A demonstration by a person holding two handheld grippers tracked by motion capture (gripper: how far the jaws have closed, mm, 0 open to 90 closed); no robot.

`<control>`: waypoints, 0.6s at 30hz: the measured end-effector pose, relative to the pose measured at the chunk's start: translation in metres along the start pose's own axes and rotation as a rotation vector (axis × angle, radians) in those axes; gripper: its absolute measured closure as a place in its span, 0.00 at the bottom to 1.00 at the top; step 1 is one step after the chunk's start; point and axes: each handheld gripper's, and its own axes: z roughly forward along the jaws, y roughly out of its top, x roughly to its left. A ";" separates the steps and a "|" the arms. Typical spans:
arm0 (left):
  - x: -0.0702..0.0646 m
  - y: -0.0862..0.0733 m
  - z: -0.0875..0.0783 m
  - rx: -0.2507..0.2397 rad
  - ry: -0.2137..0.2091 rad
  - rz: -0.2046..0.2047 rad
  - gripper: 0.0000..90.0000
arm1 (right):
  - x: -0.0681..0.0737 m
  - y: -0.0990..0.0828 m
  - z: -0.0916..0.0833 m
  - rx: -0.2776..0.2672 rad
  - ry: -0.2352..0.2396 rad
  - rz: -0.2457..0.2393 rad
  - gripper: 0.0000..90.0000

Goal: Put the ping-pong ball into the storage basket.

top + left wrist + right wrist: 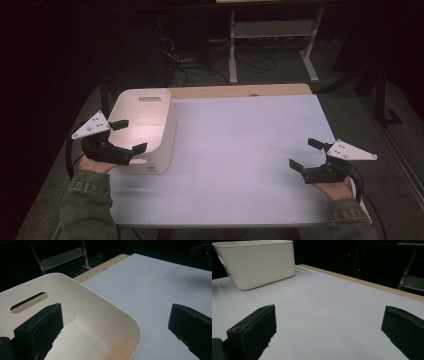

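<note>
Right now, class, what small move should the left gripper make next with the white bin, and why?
Probably close the left gripper on the white bin. Its jaws stand open astride the bin's near right rim, one inside, one outside, so a short squeeze would likely secure it. The right gripper hangs open, away from the bin.

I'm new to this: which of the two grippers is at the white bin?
The left gripper: its open jaws straddle the white bin's rim. The right gripper hovers over bare table.

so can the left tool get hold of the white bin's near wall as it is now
Probably yes. The left tool is open at the white bin, one jaw over the inside, the other outside over the table, and nothing lies between.
</note>
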 end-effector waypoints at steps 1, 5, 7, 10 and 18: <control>0.000 -0.001 0.000 -0.005 0.000 -0.001 0.00 | 0.000 0.000 0.000 0.001 -0.001 0.000 0.00; -0.001 -0.005 -0.003 -0.043 -0.006 -0.002 0.00 | 0.000 0.000 0.000 0.002 -0.003 0.000 0.00; -0.001 -0.007 -0.005 -0.073 -0.023 -0.005 0.00 | 0.001 0.000 -0.001 0.000 -0.005 -0.004 0.00; -0.001 -0.009 -0.008 -0.096 -0.020 -0.005 0.00 | 0.001 0.000 -0.002 -0.002 -0.006 -0.005 0.00; 0.000 -0.013 -0.013 -0.121 -0.030 0.001 0.00 | 0.003 0.001 -0.002 -0.007 -0.003 -0.007 0.00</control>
